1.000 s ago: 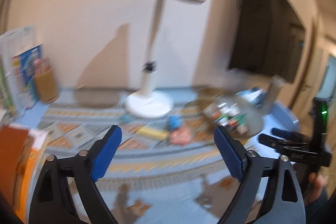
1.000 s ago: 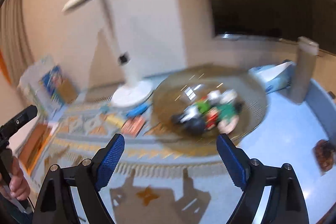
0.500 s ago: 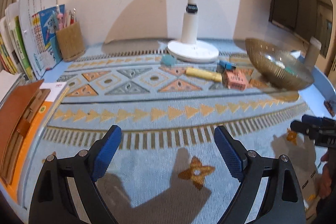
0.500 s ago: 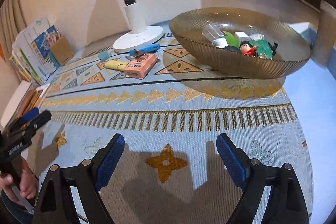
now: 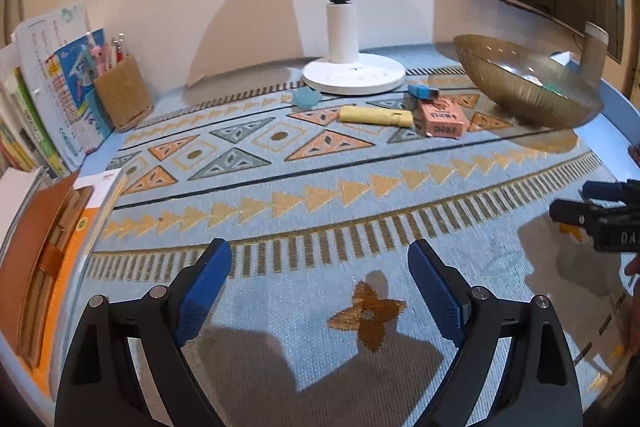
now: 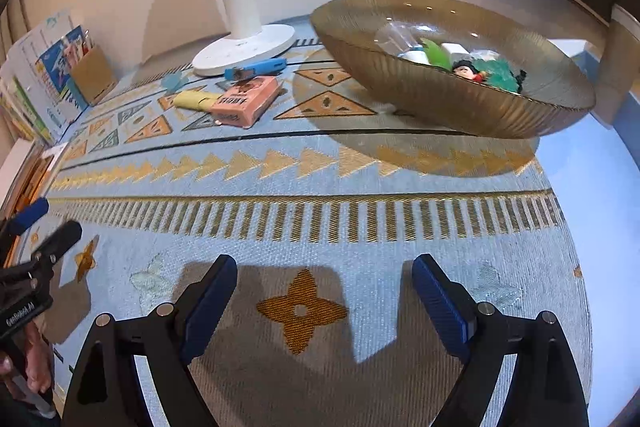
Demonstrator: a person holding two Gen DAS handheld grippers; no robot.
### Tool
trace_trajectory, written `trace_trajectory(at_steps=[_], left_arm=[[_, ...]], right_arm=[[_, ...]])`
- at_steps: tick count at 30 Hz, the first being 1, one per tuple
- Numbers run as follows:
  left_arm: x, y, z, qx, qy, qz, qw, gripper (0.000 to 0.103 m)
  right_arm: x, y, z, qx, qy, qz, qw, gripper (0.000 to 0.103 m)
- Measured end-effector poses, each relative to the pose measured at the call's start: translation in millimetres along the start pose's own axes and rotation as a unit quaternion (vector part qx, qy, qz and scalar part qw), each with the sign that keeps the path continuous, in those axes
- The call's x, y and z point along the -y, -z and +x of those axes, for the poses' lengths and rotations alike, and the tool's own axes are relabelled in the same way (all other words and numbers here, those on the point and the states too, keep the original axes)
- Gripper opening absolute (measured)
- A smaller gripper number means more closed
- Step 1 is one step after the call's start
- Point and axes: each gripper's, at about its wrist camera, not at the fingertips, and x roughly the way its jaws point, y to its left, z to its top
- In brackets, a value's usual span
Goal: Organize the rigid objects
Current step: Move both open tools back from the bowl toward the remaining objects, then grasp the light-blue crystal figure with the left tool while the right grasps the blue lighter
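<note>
Left gripper (image 5: pixel 319 275) and right gripper (image 6: pixel 324 291): both spread wide, nothing between the pads, hovering over the near part of the patterned mat (image 6: pixel 360 187).

Loose items lie at the far side, by the white lamp base (image 6: pixel 244 51):
- yellow tube (image 5: pixel 376 115), long axis left-right, right end touching the pink box (image 5: pixel 442 117).
- pink box, long axis running near-far, slightly skewed.
- blue bar (image 6: pixel 256 69), just beyond the box, lying left-right beside the lamp base.
- small light-blue piece (image 5: pixel 306 97), left of the others.

Amber bowl (image 6: pixel 460 107), far right, holds small toys.

Books and pen holder (image 5: pixel 120 91) line the left edge. The middle and near mat are open.
</note>
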Motion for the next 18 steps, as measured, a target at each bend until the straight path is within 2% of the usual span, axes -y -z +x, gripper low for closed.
trace_trajectory(at_steps=[2, 4, 7, 9, 12, 13, 15, 18], left_arm=[[-3.7, -2.6, 3.4, -0.014, 0.025, -0.002, 0.9996, 0.089], [-13.3, -10.0, 7.8, -0.029, 0.052, -0.018, 0.9981, 0.089], [-38.2, -38.3, 11.0, -0.029, 0.07, -0.054, 0.9956, 0.089], [-51.8, -61.6, 15.6, -0.022, 0.088, -0.07, 0.9935, 0.089], [-65.0, -92.8, 34.7, -0.016, 0.086, -0.081, 0.9928, 0.089], [-67.2, -103.3, 47.1, -0.017, 0.083, -0.081, 0.9931, 0.089], [-68.1, -115.0, 67.4, -0.023, 0.079, -0.08, 0.9934, 0.089], [-66.7, -129.8, 100.4, -0.025, 0.077, -0.08, 0.9935, 0.089]], right_arm=[[2.2, -2.9, -3.9, 0.003, 0.006, 0.01, 1.0, 0.088], [3.6, -9.8, -10.9, 0.009, -0.014, 0.027, 0.999, 0.088], [-1.2, -32.0, -12.7, 0.001, -0.054, 0.051, 0.997, 0.088], [-10.3, -49.6, -8.5, -0.002, -0.062, 0.053, 0.997, 0.088], [-30.6, -74.4, 5.4, 0.0, -0.051, 0.04, 0.998, 0.087], [-36.3, -82.4, 11.2, 0.003, -0.05, 0.037, 0.998, 0.084], [-45.9, -96.6, 23.4, 0.007, -0.057, 0.036, 0.998, 0.076], [-58.0, -119.3, 46.5, 0.006, -0.06, 0.043, 0.997, 0.075]])
